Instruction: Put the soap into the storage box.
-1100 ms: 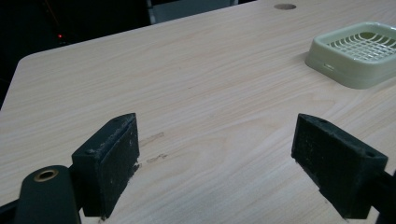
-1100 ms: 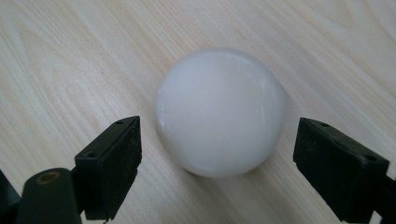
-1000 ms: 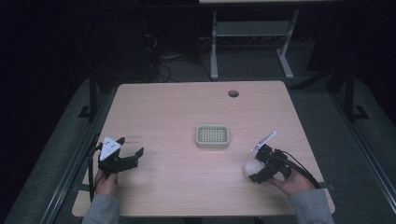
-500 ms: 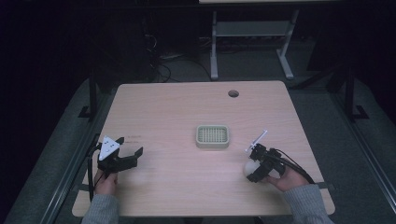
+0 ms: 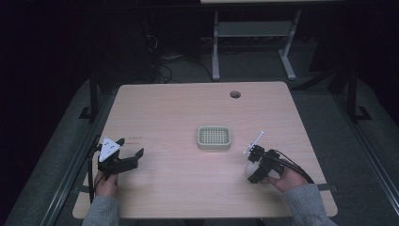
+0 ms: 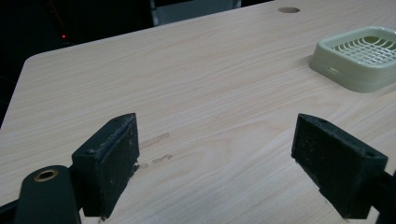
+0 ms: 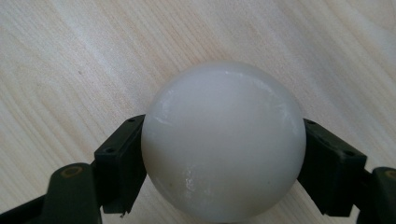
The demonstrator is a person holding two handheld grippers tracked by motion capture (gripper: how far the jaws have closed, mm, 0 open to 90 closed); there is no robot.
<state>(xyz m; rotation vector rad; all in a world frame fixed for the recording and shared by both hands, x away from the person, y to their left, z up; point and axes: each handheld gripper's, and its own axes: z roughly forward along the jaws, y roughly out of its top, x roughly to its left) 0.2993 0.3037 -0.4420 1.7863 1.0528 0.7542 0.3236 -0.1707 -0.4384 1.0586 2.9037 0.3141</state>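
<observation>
A smooth white ball (image 7: 224, 140) sits between the jaws of my right gripper (image 7: 224, 135), which is shut on it just above the wooden table. From above, the ball (image 5: 251, 169) and right gripper (image 5: 253, 165) are at the table's front right, held by a hand in a grey sleeve. A pale green slotted dish (image 5: 214, 137) lies at the table's middle, up and to the left of the ball. My left gripper (image 5: 131, 147) rests at the front left, open with nothing between its fingers (image 6: 109, 163). The dish (image 6: 364, 56) lies ahead of it to the right.
The light wooden table (image 5: 188, 113) has a round cable hole (image 5: 235, 94) near its far edge. A cable trails from each gripper toward the front edge. A metal stand (image 5: 254, 33) and dark floor lie beyond the table.
The right gripper has turned a little on the spot, its top plate swinging to the left, with the ball still held. The left gripper has not moved.
</observation>
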